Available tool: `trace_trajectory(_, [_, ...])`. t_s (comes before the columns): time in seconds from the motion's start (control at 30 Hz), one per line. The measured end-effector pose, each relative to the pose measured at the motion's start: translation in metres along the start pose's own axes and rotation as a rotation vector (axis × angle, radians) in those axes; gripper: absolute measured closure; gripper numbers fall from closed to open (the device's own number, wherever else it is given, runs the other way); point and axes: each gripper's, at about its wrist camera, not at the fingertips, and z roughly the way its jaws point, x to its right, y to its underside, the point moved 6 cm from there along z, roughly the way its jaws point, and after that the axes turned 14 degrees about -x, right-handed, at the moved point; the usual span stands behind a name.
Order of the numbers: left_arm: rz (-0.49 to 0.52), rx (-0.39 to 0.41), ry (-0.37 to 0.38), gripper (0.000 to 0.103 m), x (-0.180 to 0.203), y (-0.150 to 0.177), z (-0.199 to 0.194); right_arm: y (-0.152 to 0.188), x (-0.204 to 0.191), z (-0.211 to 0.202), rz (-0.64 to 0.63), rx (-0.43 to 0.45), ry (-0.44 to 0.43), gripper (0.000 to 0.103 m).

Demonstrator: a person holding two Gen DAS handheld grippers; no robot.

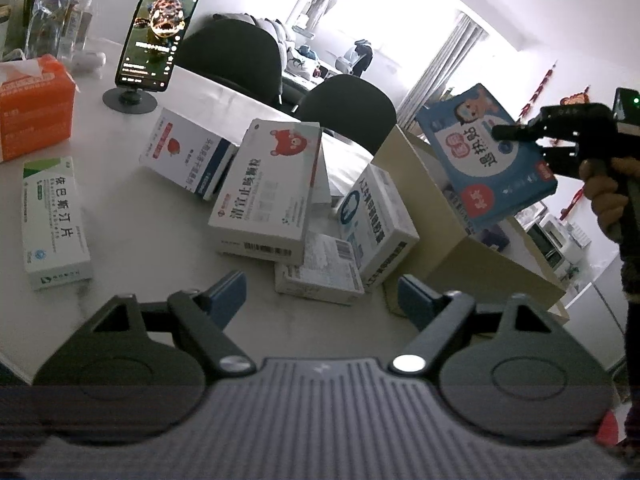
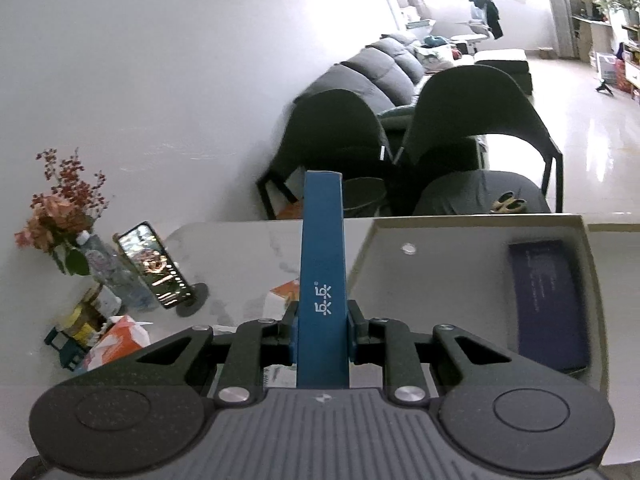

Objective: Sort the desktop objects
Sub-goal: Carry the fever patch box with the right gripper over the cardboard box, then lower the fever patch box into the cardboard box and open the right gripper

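My right gripper is shut on a blue medicine box and holds it edge-on above the left rim of a cardboard box. In the left wrist view the same blue box hangs over the cardboard box, held by the right gripper. A dark purple box lies inside the cardboard box. My left gripper is open and empty, low over the table in front of a pile of white medicine boxes. A green-and-white box lies apart at the left.
A phone on a round stand is at the back of the table. An orange tissue pack is at the far left. Bottles and a vase of flowers stand at the table's far corner. Two dark chairs stand behind the table.
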Motion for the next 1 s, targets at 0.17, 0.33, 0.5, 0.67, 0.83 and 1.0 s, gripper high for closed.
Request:
trace_trajectory(0.17, [0.005, -0.001, -0.008, 0.019, 0.001, -0.002, 0.002, 0.000, 0.015, 0.011, 0.021, -0.013, 0.033, 0.079])
trace_trajectory(0.33, [0.010, -0.010, -0.015, 0.019, 0.001, -0.003, 0.007, 0.000, 0.027, 0.025, 0.029, -0.031, 0.083, 0.079])
trace_trajectory(0.5, [0.011, -0.018, -0.021, 0.019, 0.000, -0.004, 0.010, 0.001, 0.042, 0.039, 0.045, -0.045, 0.140, 0.079])
trace_trajectory(0.67, [0.008, -0.027, -0.023, 0.019, -0.001, -0.005, 0.015, 0.002, 0.052, 0.052, 0.037, -0.054, 0.213, 0.079])
trace_trajectory(0.83, [0.014, -0.036, -0.027, 0.019, 0.000, -0.005, 0.018, 0.002, 0.061, 0.065, 0.011, -0.050, 0.314, 0.079])
trace_trajectory(1.0, [0.015, -0.038, -0.032, 0.019, 0.001, -0.007, 0.019, 0.004, 0.067, 0.074, -0.016, -0.052, 0.394, 0.079])
